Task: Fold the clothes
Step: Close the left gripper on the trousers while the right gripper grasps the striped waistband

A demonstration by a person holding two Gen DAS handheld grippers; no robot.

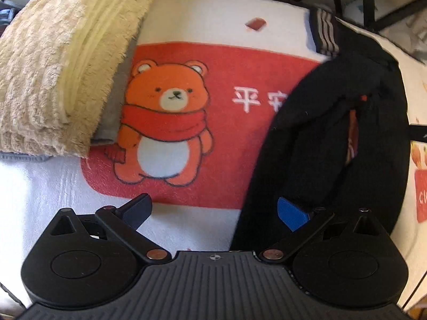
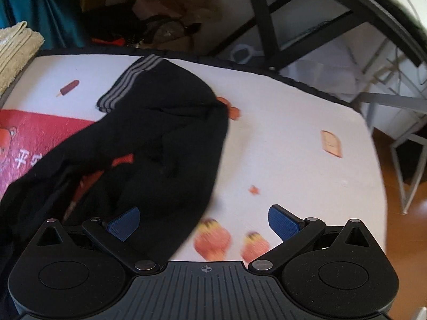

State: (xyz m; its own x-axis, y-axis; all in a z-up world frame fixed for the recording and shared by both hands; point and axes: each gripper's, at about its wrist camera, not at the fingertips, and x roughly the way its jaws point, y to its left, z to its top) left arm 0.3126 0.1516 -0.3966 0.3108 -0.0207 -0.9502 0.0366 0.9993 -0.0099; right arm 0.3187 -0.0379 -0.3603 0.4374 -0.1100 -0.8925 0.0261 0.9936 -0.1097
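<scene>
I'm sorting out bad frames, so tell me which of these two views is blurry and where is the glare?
Right wrist view: motion blur smears the black garment edge and the printed cloth; the right gripper stays sharp. Left wrist view: mostly crisp, bear print readable; bright glare washes out the white cloth at lower left; fisheye bends the edges.

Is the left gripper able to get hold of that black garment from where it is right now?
Probably yes. The left gripper is open, and the black garment lies just beyond its right finger, with nothing between them. The beige towel sits off on the other side.
</scene>
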